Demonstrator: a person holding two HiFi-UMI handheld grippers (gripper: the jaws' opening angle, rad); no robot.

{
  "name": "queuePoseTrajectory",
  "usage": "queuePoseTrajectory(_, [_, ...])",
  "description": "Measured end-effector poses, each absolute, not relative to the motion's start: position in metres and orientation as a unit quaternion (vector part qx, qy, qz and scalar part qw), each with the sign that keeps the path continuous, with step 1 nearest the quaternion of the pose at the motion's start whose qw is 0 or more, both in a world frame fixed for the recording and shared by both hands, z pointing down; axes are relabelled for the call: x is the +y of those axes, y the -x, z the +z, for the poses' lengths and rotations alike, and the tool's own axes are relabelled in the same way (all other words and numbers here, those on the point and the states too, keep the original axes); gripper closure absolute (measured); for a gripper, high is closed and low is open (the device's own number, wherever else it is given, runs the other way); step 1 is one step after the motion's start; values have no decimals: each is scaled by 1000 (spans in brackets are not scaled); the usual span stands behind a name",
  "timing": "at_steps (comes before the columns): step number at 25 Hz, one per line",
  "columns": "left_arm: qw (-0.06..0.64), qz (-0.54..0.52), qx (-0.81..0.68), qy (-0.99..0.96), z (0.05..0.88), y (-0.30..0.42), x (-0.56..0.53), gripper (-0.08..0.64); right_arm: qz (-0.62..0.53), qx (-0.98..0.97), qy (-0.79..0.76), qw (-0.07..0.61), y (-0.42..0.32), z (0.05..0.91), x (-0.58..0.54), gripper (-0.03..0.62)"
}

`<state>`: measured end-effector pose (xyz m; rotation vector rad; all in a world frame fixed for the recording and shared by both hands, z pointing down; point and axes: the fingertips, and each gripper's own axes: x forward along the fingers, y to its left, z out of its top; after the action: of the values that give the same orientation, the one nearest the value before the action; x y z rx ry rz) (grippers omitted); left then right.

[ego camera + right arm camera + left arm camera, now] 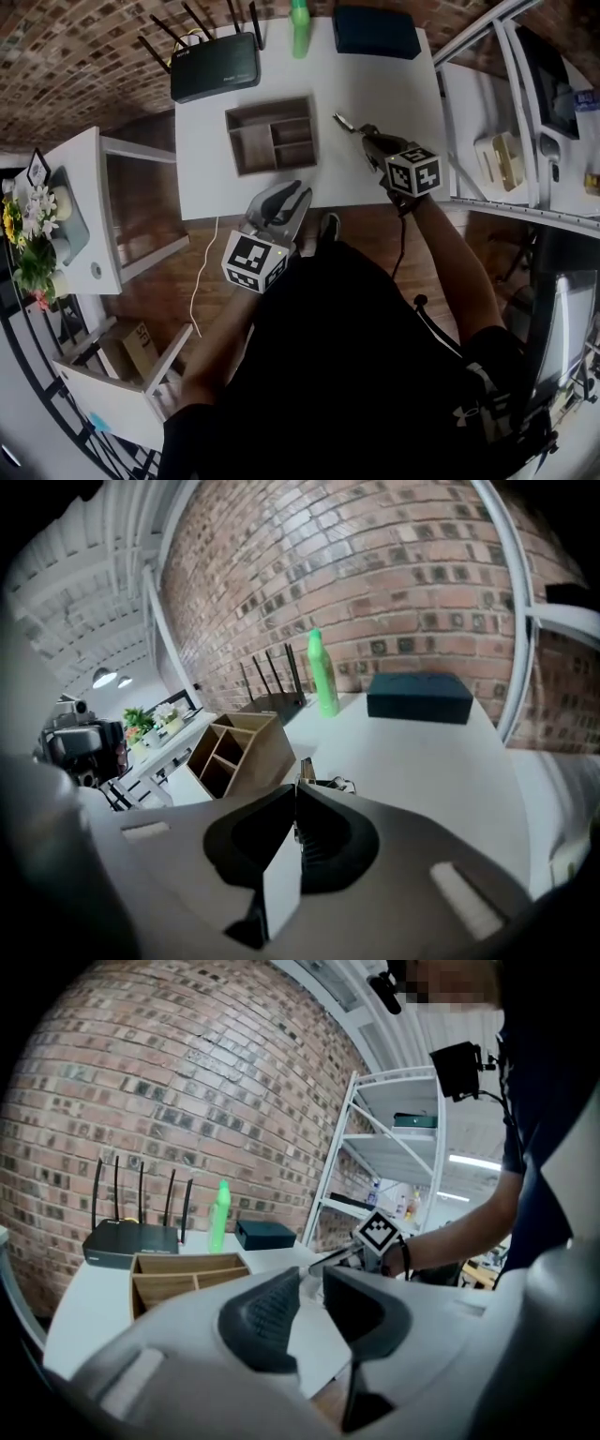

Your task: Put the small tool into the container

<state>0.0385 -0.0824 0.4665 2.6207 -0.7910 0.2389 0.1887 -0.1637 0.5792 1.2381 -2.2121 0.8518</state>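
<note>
A wooden container (pixel 269 105) with several compartments stands in the middle of the white table (pixel 394 84). To its right, my right gripper (pixel 367 135) is shut on the small tool (pixel 342 121), a slim metal piece that points towards the container. In the right gripper view the tool (pixel 306 772) sticks out past the closed jaws of the right gripper (pixel 295 797), with the container (pixel 264 754) ahead on the left. My left gripper (pixel 298 193) hovers at the table's front edge, open and empty. The left gripper view looks past the left gripper (pixel 311 1290) at the container (pixel 187 1279).
At the table's back stand a black router (pixel 214 66), a green bottle (pixel 299 28) and a dark box (pixel 375 33). A white side table (pixel 89 206) with flowers is on the left. White shelving (pixel 525 141) stands on the right.
</note>
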Motion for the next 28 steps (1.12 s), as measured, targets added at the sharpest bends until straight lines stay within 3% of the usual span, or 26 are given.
queuePoseTrajectory(12, [179,77,-336,-922,459,19,-97,483,134,-885,-379,236,-122,463,-216,577])
queuePoseTrajectory(28, [172,68,-361,-914,455,54,-95,483,22,-910,-278,307,-40,457,-216,577])
